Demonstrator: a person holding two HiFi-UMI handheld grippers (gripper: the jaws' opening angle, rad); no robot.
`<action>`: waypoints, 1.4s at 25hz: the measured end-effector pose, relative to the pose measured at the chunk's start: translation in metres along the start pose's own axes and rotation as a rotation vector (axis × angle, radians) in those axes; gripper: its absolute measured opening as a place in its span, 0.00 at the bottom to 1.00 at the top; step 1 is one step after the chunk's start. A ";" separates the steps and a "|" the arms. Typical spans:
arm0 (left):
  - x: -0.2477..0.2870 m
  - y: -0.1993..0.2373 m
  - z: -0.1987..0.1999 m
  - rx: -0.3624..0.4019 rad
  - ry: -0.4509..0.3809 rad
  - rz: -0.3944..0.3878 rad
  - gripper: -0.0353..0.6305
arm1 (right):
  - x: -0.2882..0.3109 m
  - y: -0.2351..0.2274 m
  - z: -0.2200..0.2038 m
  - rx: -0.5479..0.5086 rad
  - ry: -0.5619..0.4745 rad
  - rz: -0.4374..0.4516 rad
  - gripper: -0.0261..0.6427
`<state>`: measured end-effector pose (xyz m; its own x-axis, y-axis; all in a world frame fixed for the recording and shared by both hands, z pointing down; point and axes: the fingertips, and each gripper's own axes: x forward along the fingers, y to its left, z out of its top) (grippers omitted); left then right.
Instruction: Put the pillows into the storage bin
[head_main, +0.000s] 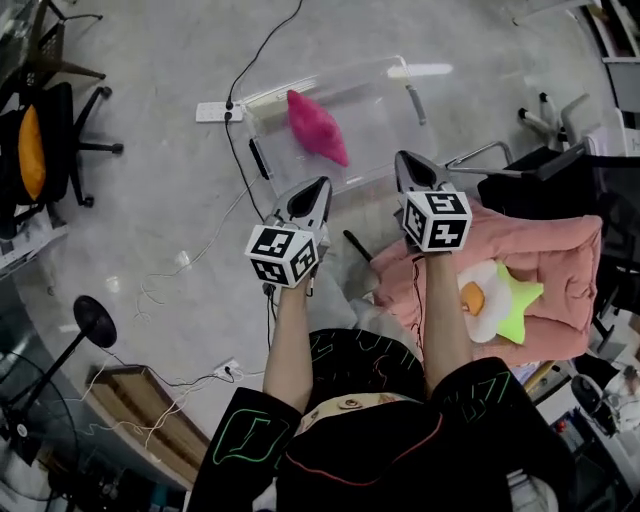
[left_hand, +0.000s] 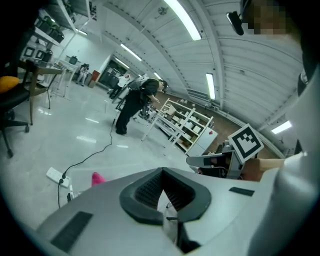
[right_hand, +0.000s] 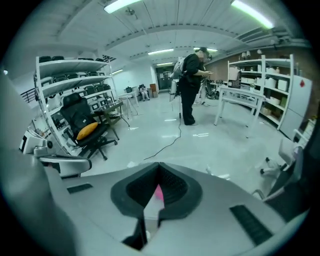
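Closed tight on nothing: left gripper (head_main: 311, 196) and right gripper (head_main: 412, 166). Just beyond both tips, magenta fabric pillow (head_main: 318, 127) inside clear plastic storage bin (head_main: 385, 105). Right of the right gripper, fried-egg pillow (head_main: 482, 296) and green star pillow (head_main: 521, 302) on pink padded cushion (head_main: 545, 258).

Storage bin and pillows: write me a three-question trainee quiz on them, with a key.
1. True or false: the pink pillow lies inside the clear storage bin.
2. Multiple choice: the egg-shaped pillow rests on A) the salmon cushion, B) the pink pillow, C) the storage bin.
3. Fill in: the left gripper and the right gripper both have their jaws ____, with nothing held.
Key: 1 true; 2 A; 3 shut.
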<state>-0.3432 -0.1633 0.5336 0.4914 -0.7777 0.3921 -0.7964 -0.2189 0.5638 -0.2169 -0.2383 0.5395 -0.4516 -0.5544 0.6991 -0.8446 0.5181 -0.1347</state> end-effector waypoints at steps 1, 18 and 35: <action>0.007 -0.006 0.000 0.016 0.018 -0.023 0.04 | -0.005 -0.007 -0.003 0.015 -0.011 -0.013 0.04; 0.103 -0.223 -0.073 0.292 0.281 -0.471 0.05 | -0.196 -0.167 -0.111 0.336 -0.186 -0.400 0.04; 0.117 -0.427 -0.277 0.580 0.626 -0.695 0.05 | -0.412 -0.244 -0.353 0.611 -0.115 -0.798 0.04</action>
<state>0.1518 0.0029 0.5406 0.8581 0.0224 0.5131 -0.2414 -0.8642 0.4415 0.2770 0.0937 0.5321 0.3115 -0.6690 0.6748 -0.9000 -0.4357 -0.0165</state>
